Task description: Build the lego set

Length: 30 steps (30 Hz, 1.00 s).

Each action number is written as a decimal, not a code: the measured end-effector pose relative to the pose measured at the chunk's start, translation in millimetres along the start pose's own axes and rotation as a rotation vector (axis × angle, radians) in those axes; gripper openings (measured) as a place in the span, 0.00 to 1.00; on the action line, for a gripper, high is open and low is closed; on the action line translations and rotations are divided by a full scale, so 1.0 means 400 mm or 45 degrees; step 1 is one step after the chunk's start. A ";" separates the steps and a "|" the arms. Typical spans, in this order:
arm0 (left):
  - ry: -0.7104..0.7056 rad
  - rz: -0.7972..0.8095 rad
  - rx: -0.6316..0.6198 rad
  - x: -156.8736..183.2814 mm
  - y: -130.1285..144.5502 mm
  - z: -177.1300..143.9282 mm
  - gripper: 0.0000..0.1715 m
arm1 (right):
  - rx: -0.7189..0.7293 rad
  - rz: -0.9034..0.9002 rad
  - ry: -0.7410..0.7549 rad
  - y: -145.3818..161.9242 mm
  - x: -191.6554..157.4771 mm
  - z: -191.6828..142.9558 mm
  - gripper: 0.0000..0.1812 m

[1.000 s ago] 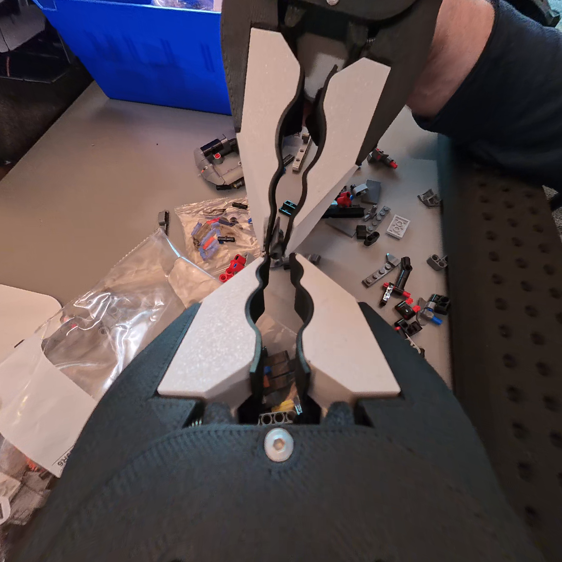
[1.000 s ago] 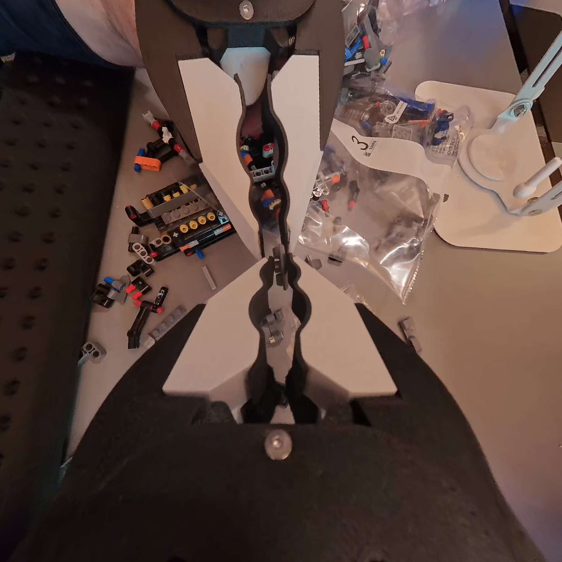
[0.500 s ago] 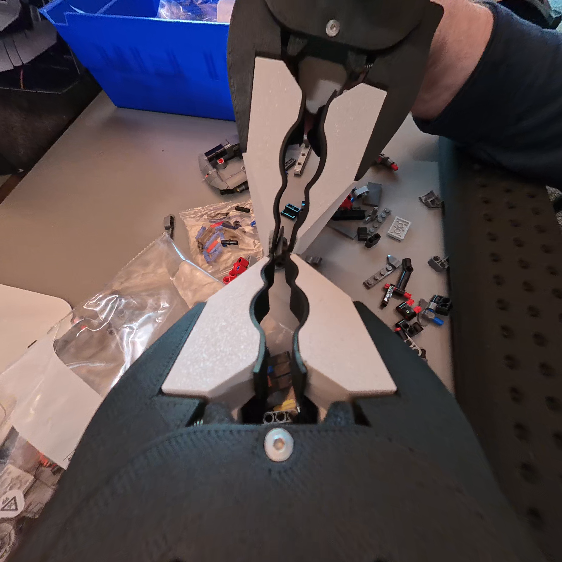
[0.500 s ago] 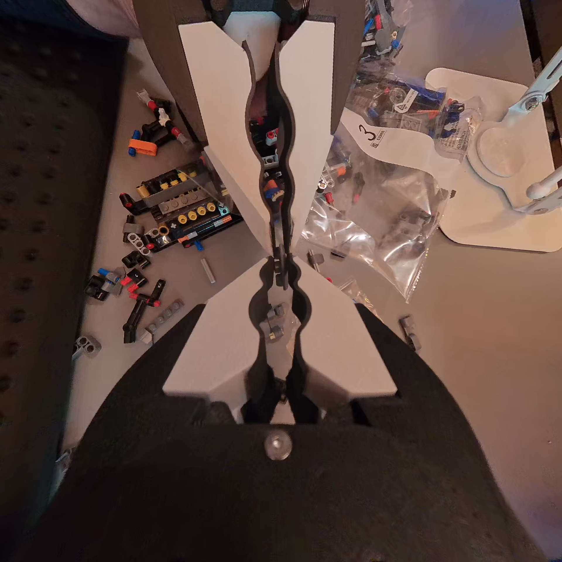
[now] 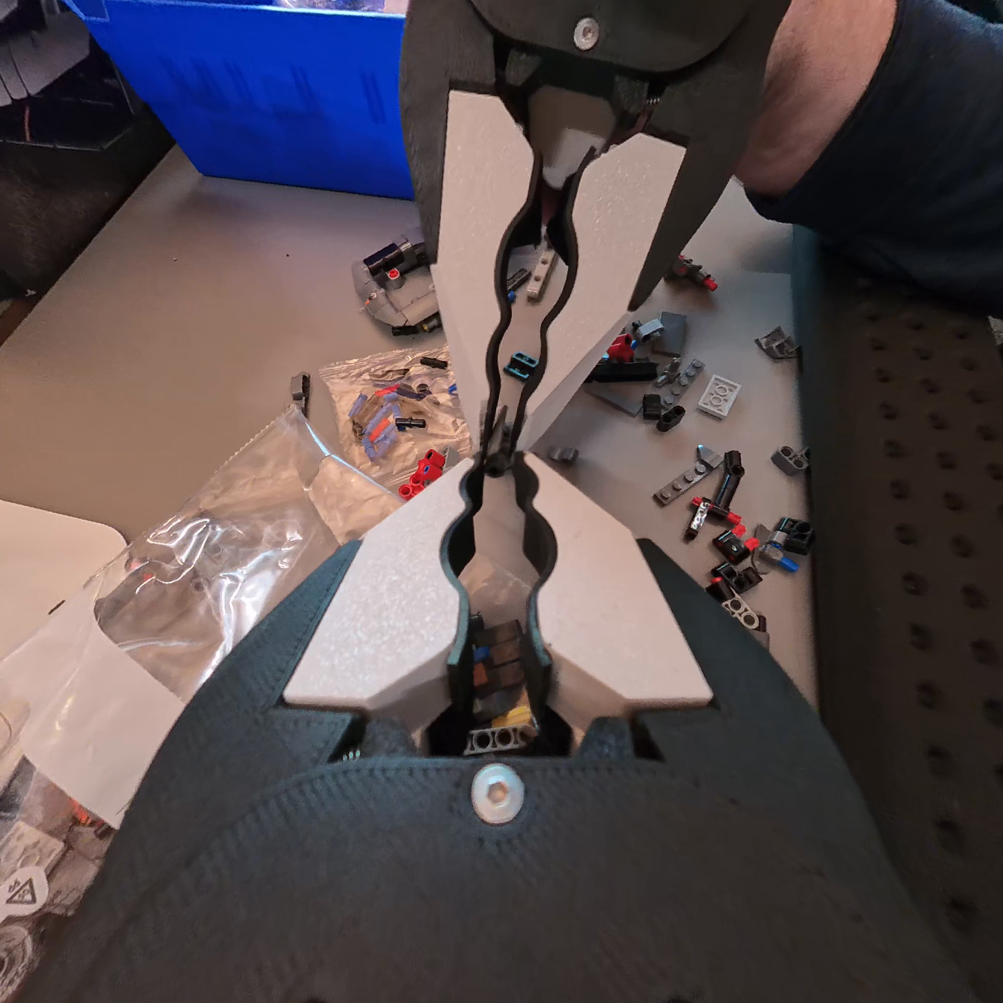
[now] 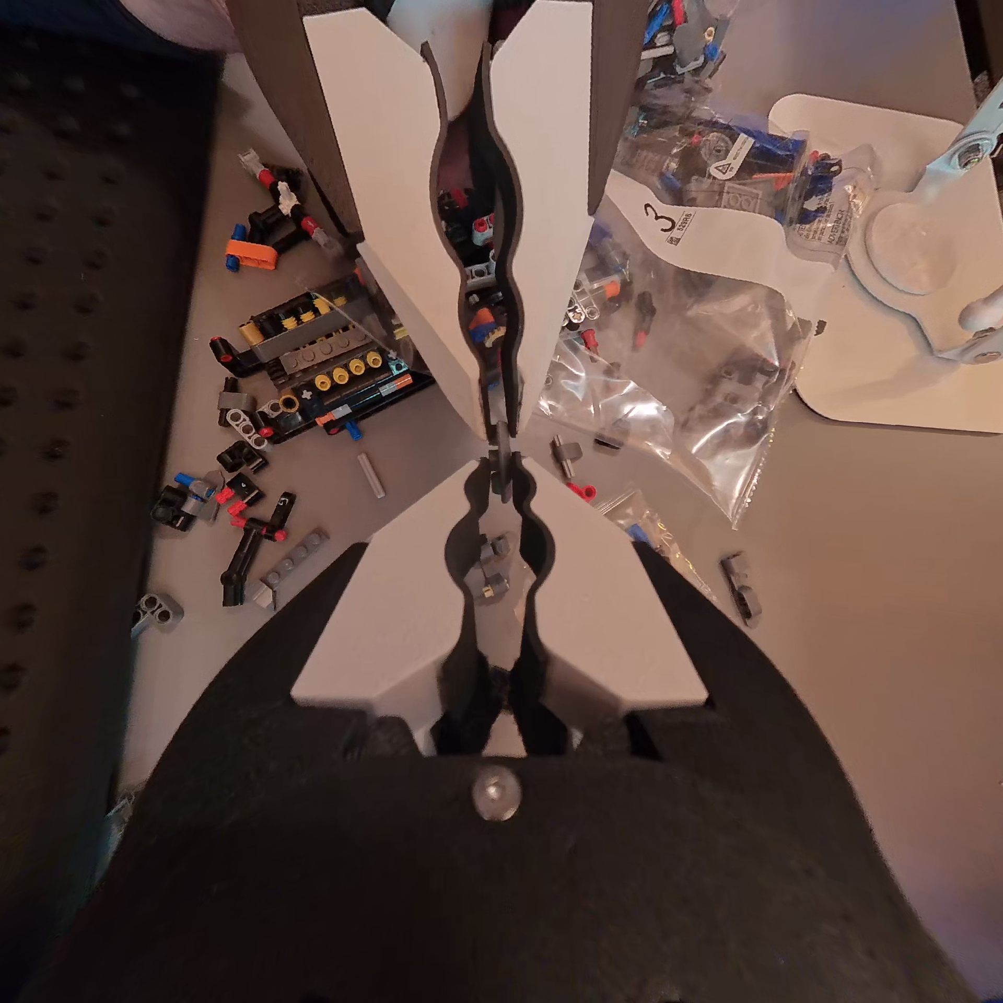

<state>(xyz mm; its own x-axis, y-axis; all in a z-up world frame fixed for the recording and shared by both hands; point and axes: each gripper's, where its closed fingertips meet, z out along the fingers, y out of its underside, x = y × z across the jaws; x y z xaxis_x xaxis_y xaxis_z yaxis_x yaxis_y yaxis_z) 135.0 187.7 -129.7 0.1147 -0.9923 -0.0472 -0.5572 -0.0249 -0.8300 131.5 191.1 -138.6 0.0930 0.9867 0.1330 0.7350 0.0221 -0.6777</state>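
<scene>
Right, from the left wrist view first: the left gripper [image 5: 496,467] has its tips pinched on a small dark lego piece [image 5: 495,465], and the right gripper [image 5: 502,429] comes in from above, tip to tip, nipping a thin dark part [image 5: 503,420] that touches it. Both sit above the grey table [image 5: 179,304]. Clear bags of parts [image 5: 217,548] lie to the left, loose lego pieces [image 5: 727,488] are scattered to the right, and a part-built grey and black assembly [image 5: 393,287] sits near the blue bin [image 5: 271,92] at the far edge. A person's forearm in a dark sleeve [image 5: 922,163] holds the upper tool.

Now the right wrist view: the right gripper [image 6: 502,477] is closed on a flat dark part [image 6: 505,472], meeting the left gripper [image 6: 500,429] head on, its jaws pressed together too. A black chassis with yellow pins [image 6: 325,369] lies left, a numbered bag [image 6: 694,336] right, beside a white stand base [image 6: 895,260].
</scene>
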 end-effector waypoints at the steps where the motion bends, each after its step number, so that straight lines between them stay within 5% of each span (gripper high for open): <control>1: -0.004 0.005 -0.012 0.000 0.004 0.003 0.06 | -0.002 0.004 0.001 0.002 0.001 0.001 0.03; 30: 0.105 -0.112 0.098 0.013 -0.035 -0.030 0.03 | 0.130 -0.044 -0.007 -0.038 -0.011 -0.042 0.02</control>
<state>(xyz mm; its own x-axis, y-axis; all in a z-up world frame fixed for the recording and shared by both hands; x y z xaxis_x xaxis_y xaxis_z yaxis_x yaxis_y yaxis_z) 133.5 181.6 -111.8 0.0908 -0.9933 0.0709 -0.4828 -0.1061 -0.8693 131.2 183.6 -116.9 0.0650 0.9859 0.1542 0.6656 0.0723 -0.7428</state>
